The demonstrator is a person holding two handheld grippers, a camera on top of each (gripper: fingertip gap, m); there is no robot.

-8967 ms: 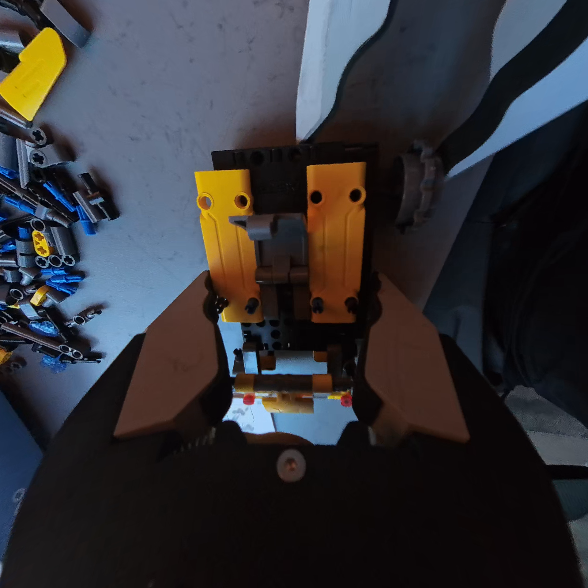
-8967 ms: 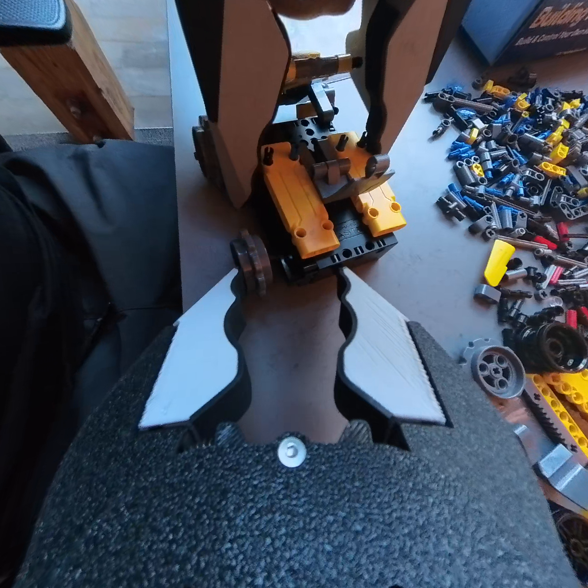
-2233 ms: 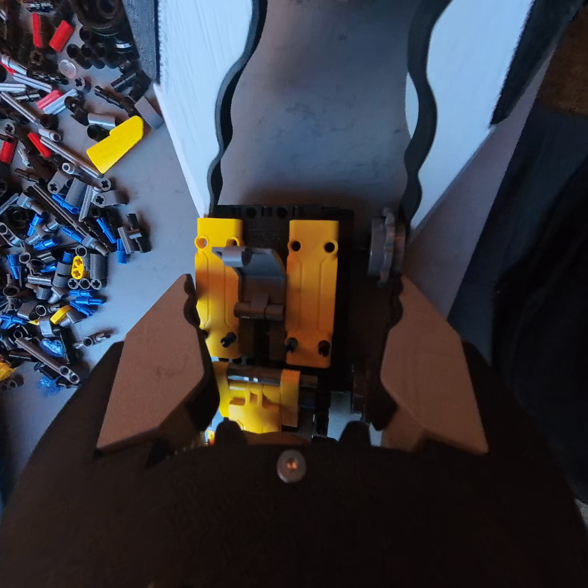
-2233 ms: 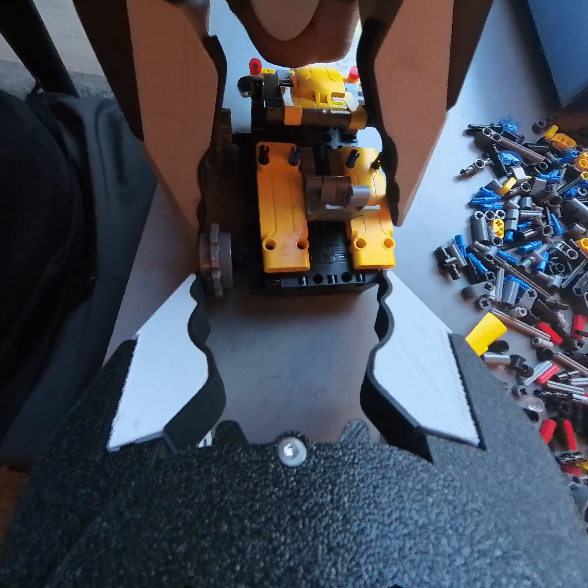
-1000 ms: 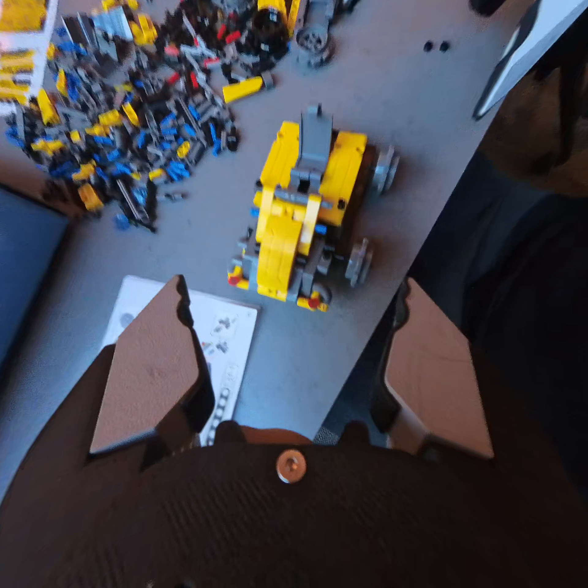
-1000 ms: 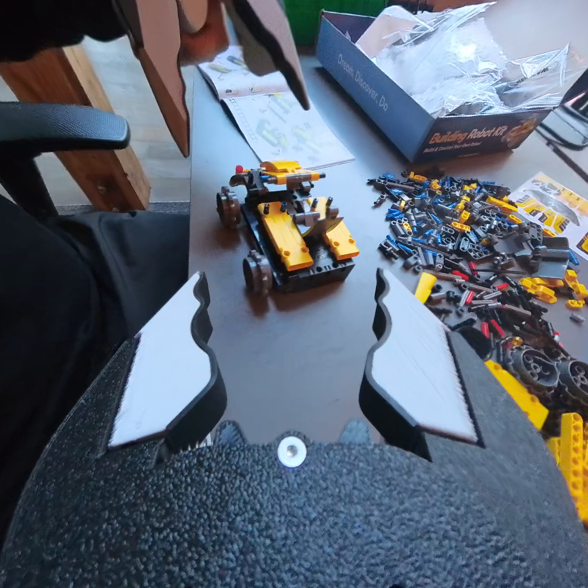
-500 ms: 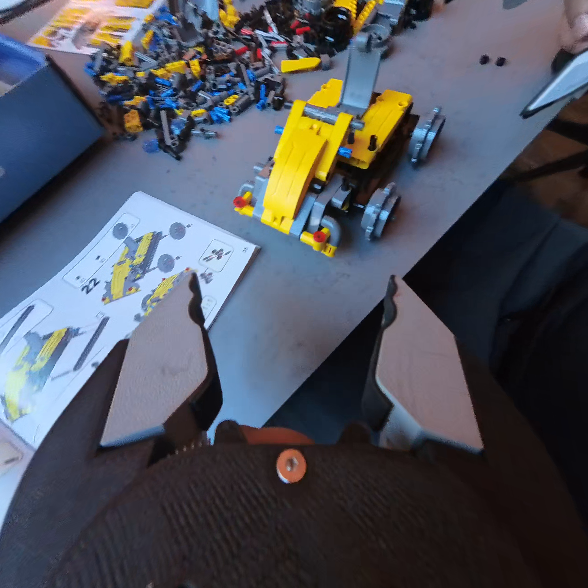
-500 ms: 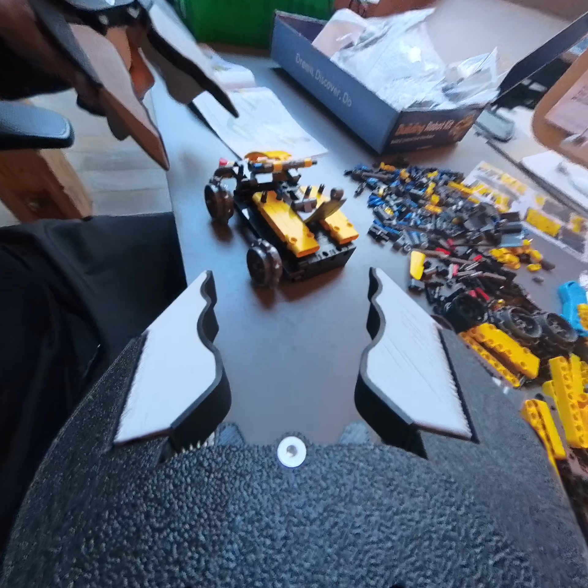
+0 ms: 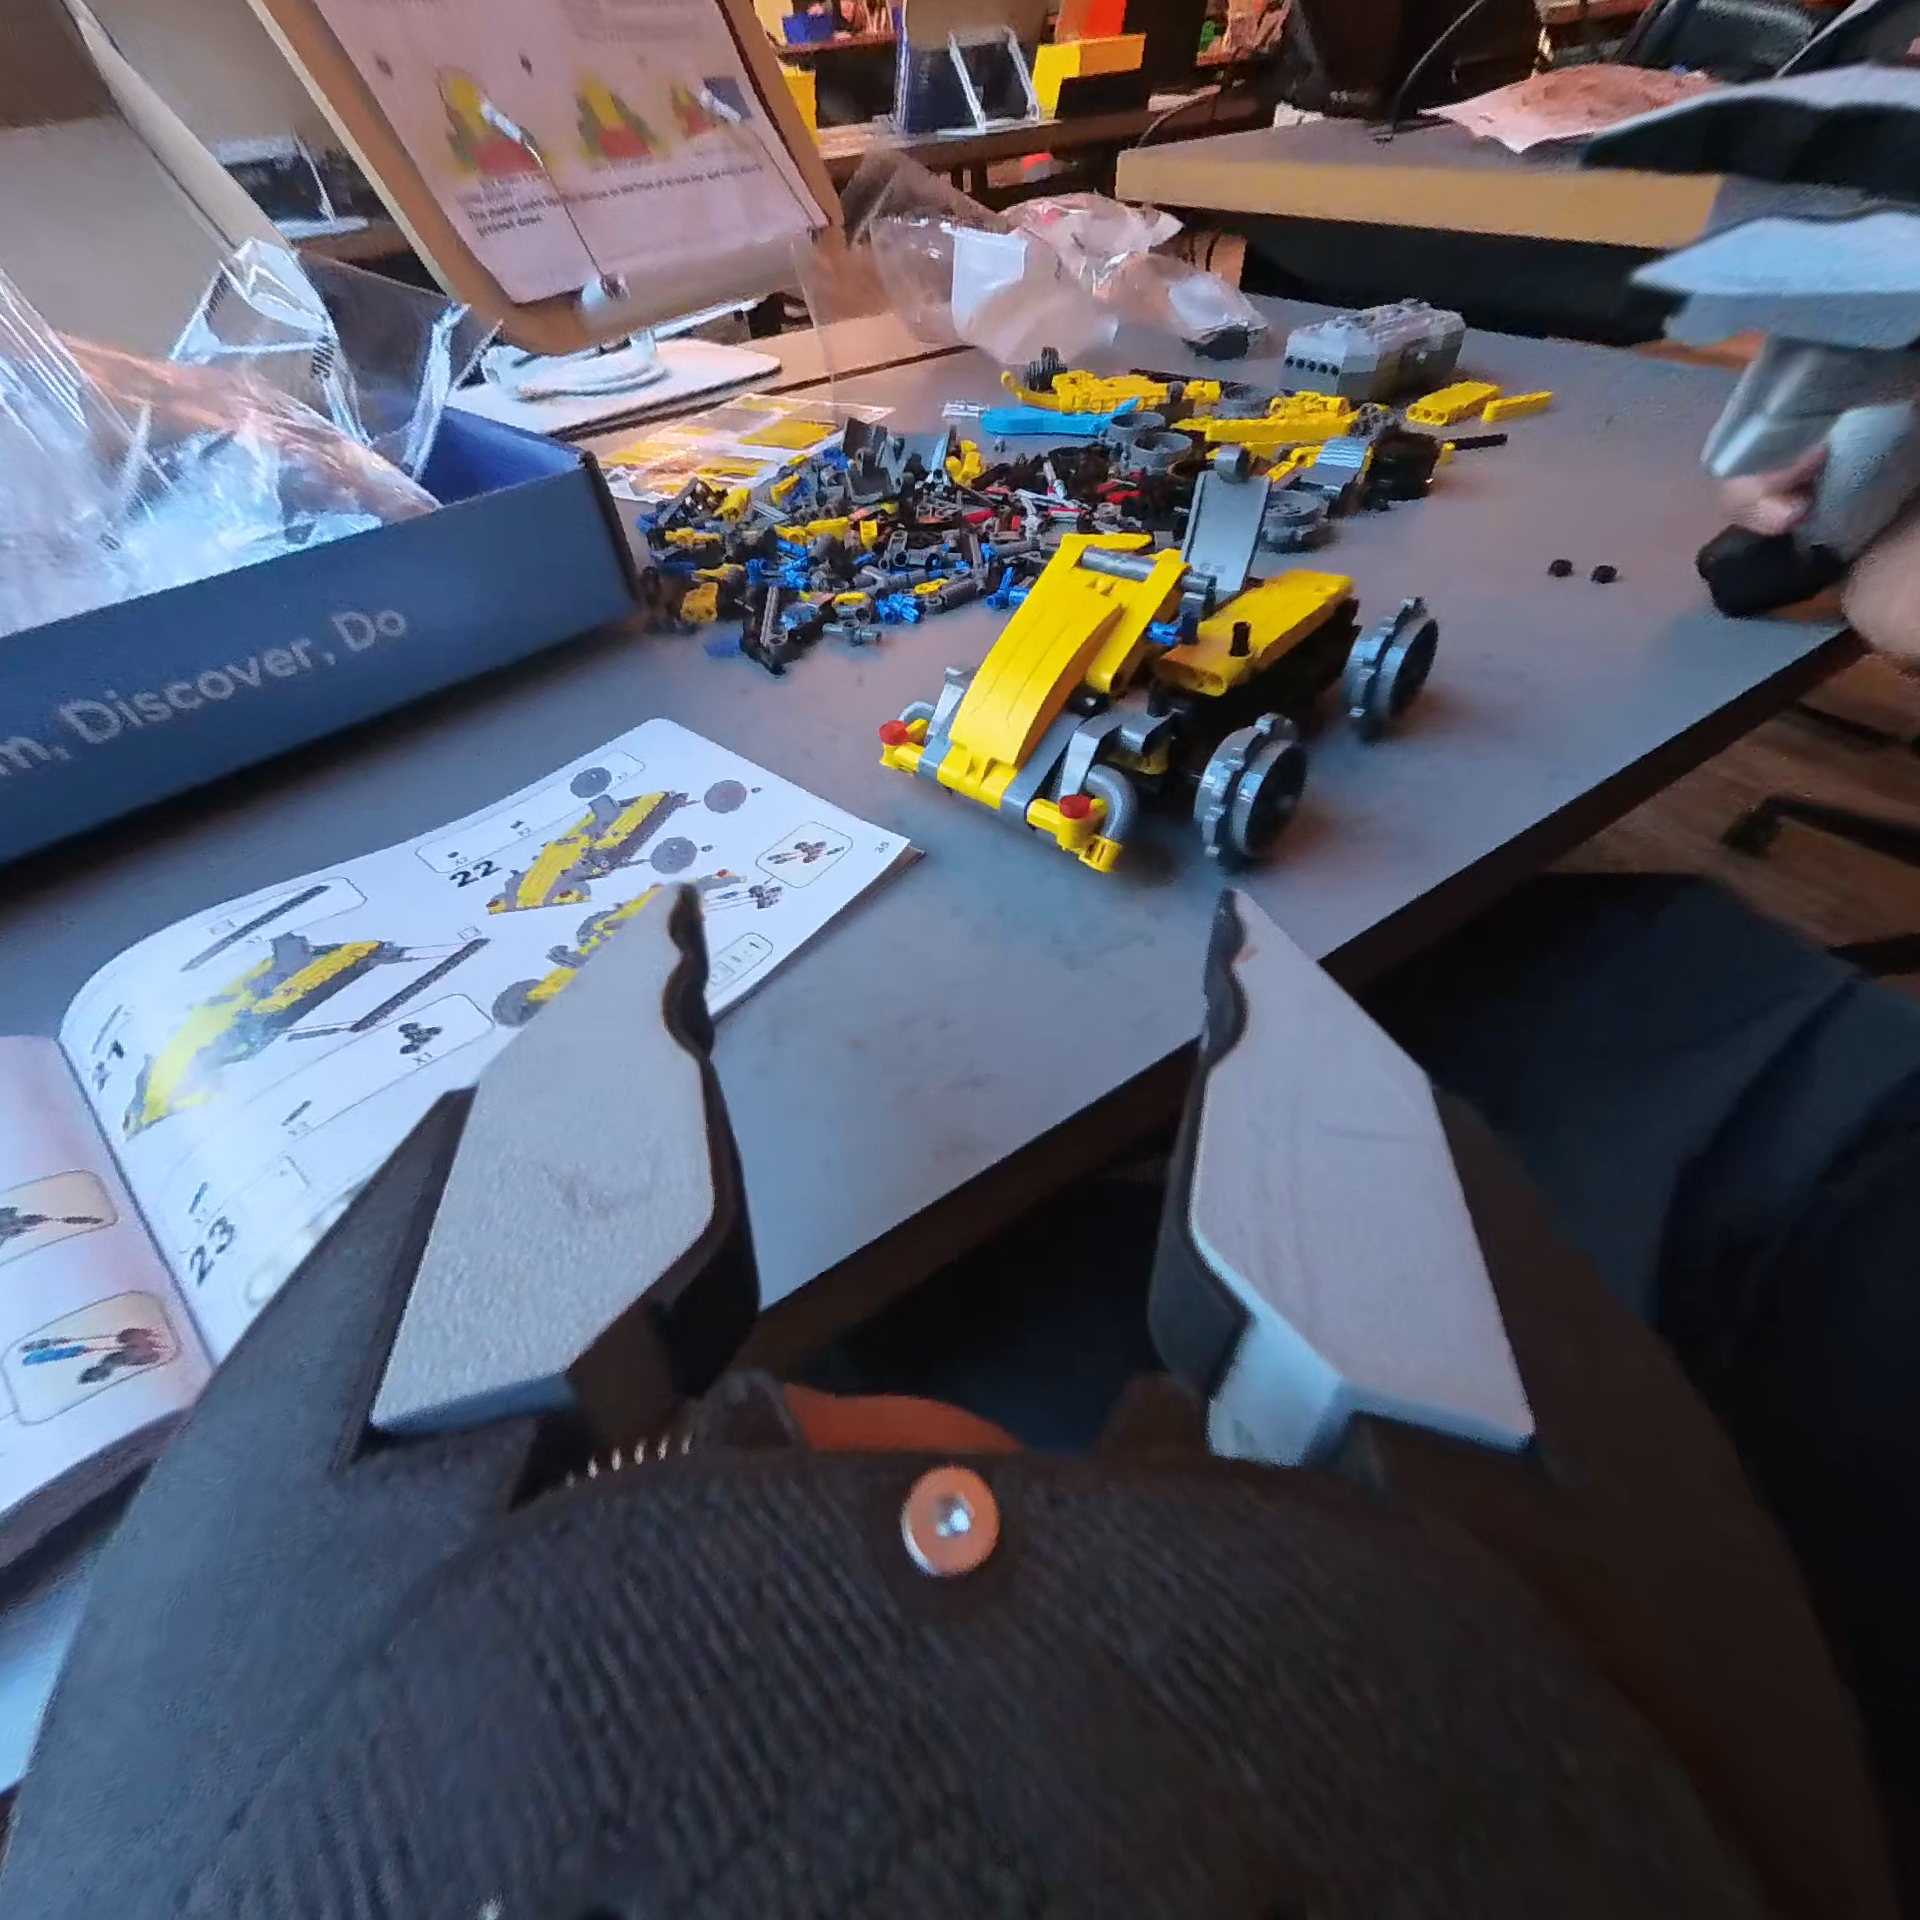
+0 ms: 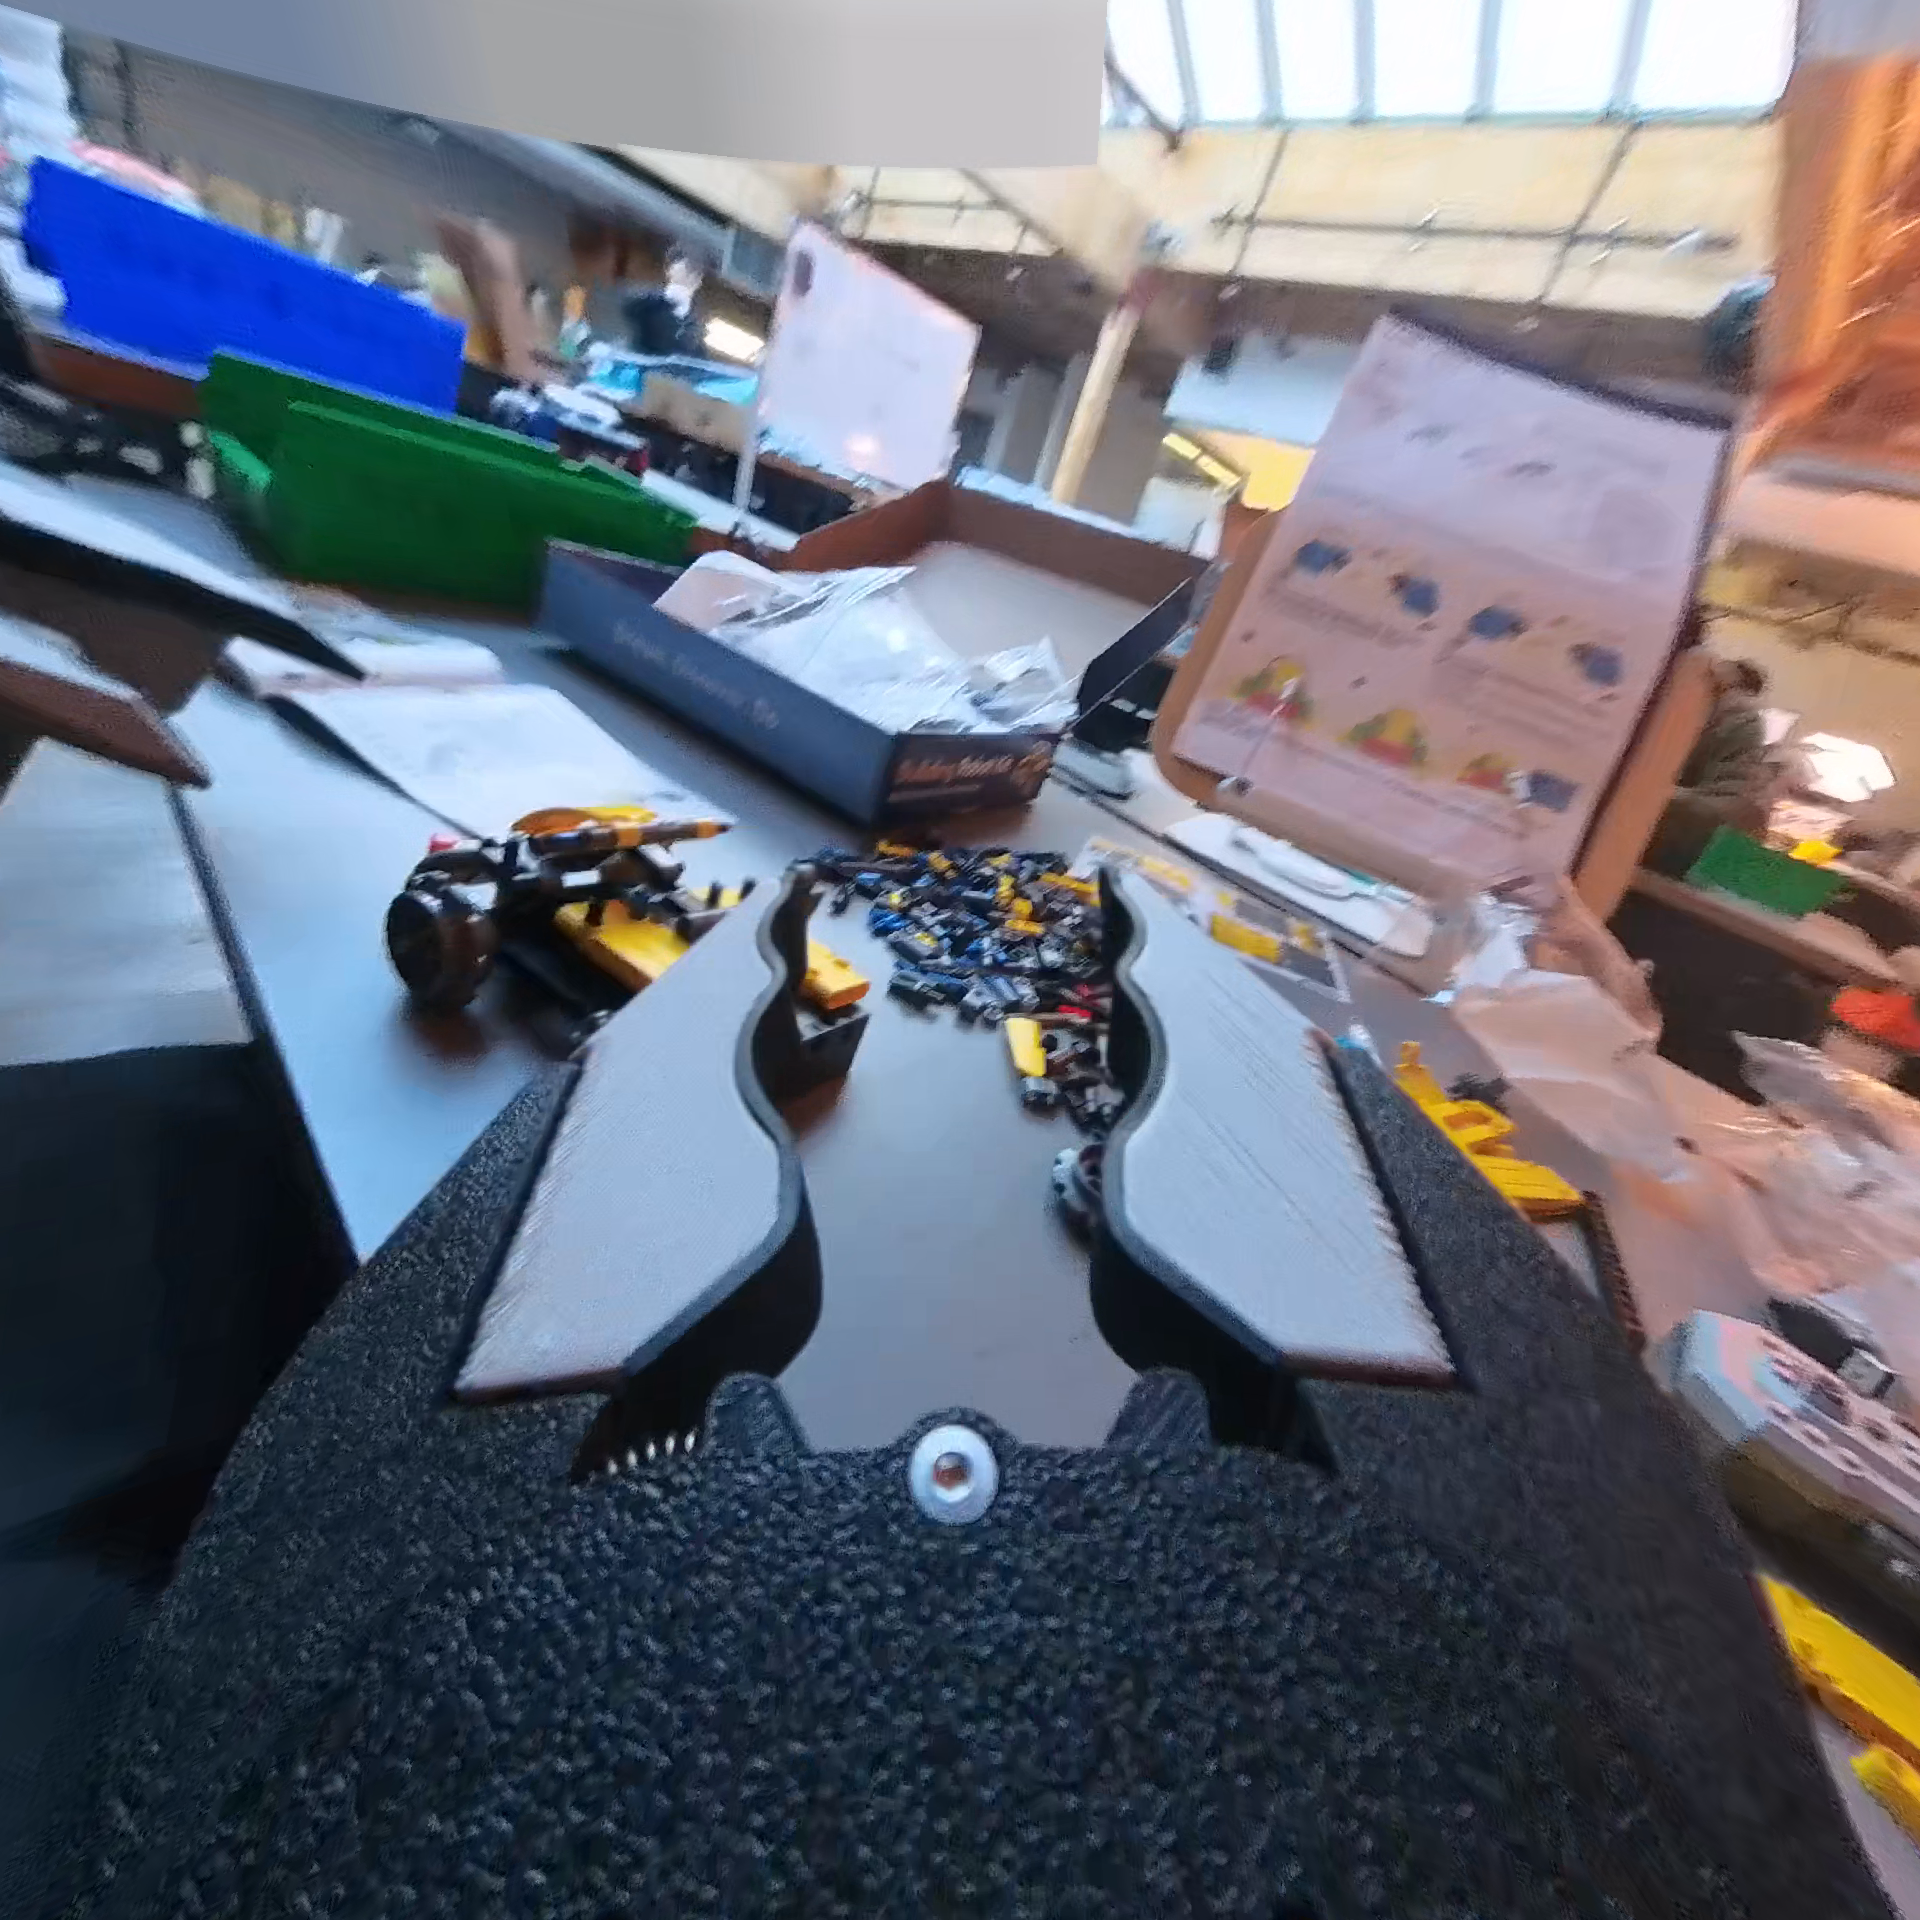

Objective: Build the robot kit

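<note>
A yellow, grey and black brick-built car (image 9: pixel 1153 696) stands on the grey table (image 9: pixel 966 1029) near its front edge; it also shows in the right wrist view (image 10: pixel 582 925), partly hidden by my left finger there. My left gripper (image 9: pixel 951 935) is open and empty, held back from the car over the table edge beside an open instruction booklet (image 9: pixel 416 966). My right gripper (image 10: pixel 945 904) is open and empty, raised level with the table, nearest the car and a pile of small loose parts (image 10: pixel 977 935). It shows at the far right of the left wrist view (image 9: pixel 1808 312).
A pile of loose parts (image 9: pixel 935 540) lies behind the car. A blue box (image 9: pixel 291 644) with plastic bags stands at the left. A propped picture board (image 10: pixel 1455 623), larger yellow pieces (image 9: pixel 1247 405) and a grey block (image 9: pixel 1371 348) sit farther back. A person's dark clothing (image 9: pixel 1662 1143) lies beyond the edge.
Both grippers let go of the car and pulled back and up. The views tilted from looking down onto the car to looking across the table. The car stays put.
</note>
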